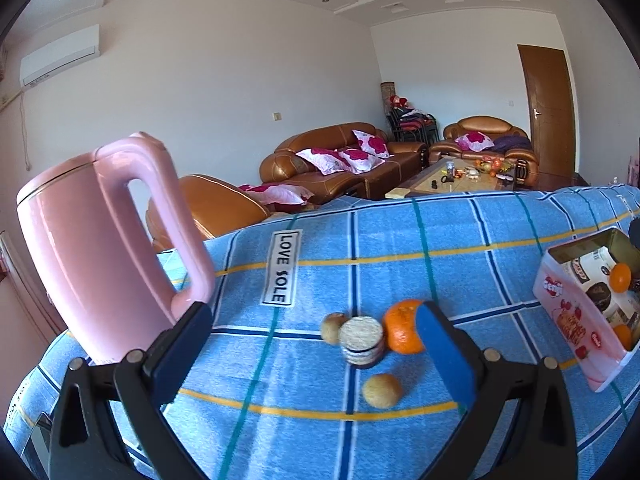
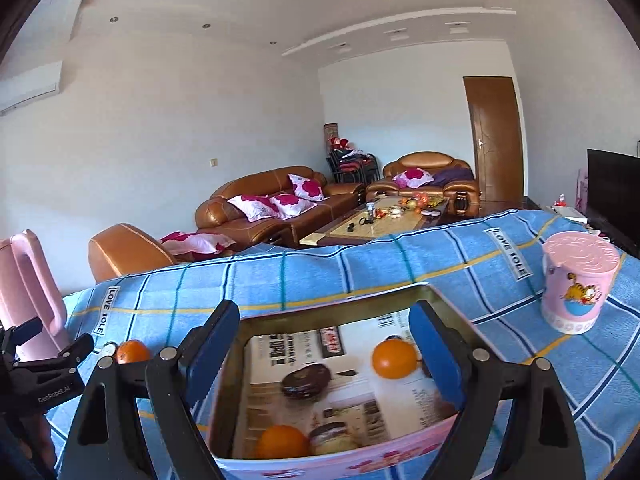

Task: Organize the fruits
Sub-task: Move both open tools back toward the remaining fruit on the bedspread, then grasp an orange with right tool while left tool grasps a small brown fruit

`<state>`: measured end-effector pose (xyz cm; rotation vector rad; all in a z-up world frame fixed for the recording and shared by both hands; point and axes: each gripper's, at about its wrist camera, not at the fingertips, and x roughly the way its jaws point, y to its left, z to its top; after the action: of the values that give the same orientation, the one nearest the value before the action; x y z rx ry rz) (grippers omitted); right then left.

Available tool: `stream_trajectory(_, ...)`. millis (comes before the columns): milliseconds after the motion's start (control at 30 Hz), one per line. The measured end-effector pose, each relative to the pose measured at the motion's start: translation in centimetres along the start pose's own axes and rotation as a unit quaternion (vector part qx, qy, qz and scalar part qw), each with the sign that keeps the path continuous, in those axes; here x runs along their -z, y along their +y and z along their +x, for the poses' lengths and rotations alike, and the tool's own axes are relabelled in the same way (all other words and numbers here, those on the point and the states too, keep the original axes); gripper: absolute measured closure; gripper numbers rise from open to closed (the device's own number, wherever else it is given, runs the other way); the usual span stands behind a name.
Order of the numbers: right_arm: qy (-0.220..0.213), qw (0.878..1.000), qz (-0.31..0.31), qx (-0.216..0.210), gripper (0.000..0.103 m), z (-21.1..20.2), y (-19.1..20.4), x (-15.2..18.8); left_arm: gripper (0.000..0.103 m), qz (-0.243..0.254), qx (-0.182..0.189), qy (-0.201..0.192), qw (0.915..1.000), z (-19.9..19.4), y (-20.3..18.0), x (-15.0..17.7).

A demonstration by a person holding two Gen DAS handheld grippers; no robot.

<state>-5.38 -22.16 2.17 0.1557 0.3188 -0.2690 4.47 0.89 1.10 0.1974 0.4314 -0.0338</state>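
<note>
In the left wrist view my left gripper (image 1: 316, 344) is open above the blue checked cloth. Between its fingers lie an orange (image 1: 402, 326), a stack of sandwich biscuits (image 1: 362, 342), a small brownish fruit (image 1: 333, 327) and a round yellowish fruit (image 1: 382, 390). The pink tin box (image 1: 576, 316) stands at the right with oranges inside. In the right wrist view my right gripper (image 2: 328, 348) is open and empty over the tin box (image 2: 416, 436). The box holds two oranges (image 2: 394, 358) (image 2: 282, 442) and chocolate-topped pastries (image 2: 306, 380). The loose orange (image 2: 132, 351) and the left gripper (image 2: 48, 364) show at the left.
A pink kettle (image 1: 108, 240) stands at the table's left, close to my left finger. A pink lidded cup (image 2: 576, 282) with a cartoon cat stands at the right. Brown leather sofas (image 1: 340, 160) and a coffee table (image 1: 452, 178) lie beyond the table's far edge.
</note>
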Motion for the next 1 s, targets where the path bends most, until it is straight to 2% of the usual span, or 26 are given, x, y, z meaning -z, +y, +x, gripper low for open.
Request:
stream_trajectory(100,0.002,1.000,-0.018,-0.020,0.015,0.1,2.6,0.2,0.000,-0.020,-0.036,0.003,0.9992,0.8,2.3,-0.1)
stream_trajectory(267,0.016,0.997,-0.047,-0.056,0.015,0.7,6.1,0.6,0.000,-0.051,-0.083,0.037,0.9945,2.5,5.2,-0.1)
stream_trajectory(467,0.080,0.988,-0.078,-0.110,0.015,4.1,10.2,1.0,0.000,-0.080,-0.094,0.062,0.9904,3.5,7.0,0.2)
stream_trajectory(533,0.116,0.981,-0.081,-0.130,0.026,5.7,11.5,1.4,0.000,-0.083,-0.100,0.065,0.9894,3.7,7.3,0.3)
stream_trajectory(567,0.136,0.977,-0.084,-0.140,0.039,6.6,12.1,1.6,0.000,-0.085,-0.104,0.068,0.9886,3.7,7.4,0.4)
stream_trajectory(600,0.158,0.972,-0.088,-0.150,0.048,7.6,12.8,1.9,0.000,-0.086,-0.105,0.072,0.9881,3.8,7.6,0.4)
stream_trajectory(700,0.218,0.955,-0.093,-0.180,0.049,10.2,14.5,2.8,0.000,-0.095,-0.099,0.081,0.9872,4.1,7.9,0.5)
stream_trajectory(800,0.237,0.947,-0.099,-0.195,0.049,11.5,16.1,3.1,0.000,-0.099,-0.097,0.084,0.9868,4.2,8.1,0.4)
stream_trajectory(1000,0.275,0.936,-0.111,-0.191,0.049,13.9,18.0,3.6,0.000,-0.093,-0.103,0.080,0.9870,4.4,8.4,0.1)
